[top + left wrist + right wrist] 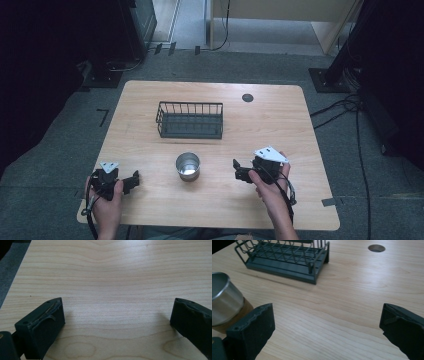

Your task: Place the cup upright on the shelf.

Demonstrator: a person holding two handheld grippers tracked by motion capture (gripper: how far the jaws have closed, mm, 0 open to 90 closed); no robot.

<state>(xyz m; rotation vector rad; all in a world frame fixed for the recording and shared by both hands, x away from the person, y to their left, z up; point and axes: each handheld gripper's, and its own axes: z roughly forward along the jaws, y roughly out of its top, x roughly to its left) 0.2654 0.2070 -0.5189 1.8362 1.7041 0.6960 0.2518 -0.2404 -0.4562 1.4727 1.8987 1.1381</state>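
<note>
So the cup (188, 166) is stood just left of the right gripper (239, 169); its jaws are spread wide, nothing held; the left gripper (131, 181) is gaping, empty too.

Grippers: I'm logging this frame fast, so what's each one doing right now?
Left gripper: open, nothing between its jaws, bare table ahead.
Right gripper: open, holding nothing; metal cup stands apart beside it.

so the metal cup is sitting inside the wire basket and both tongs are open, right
Not quite. The metal cup stands on the table, in front of the wire basket and apart from it, as the high view shows. Both the left tongs and right tongs are open.
</note>
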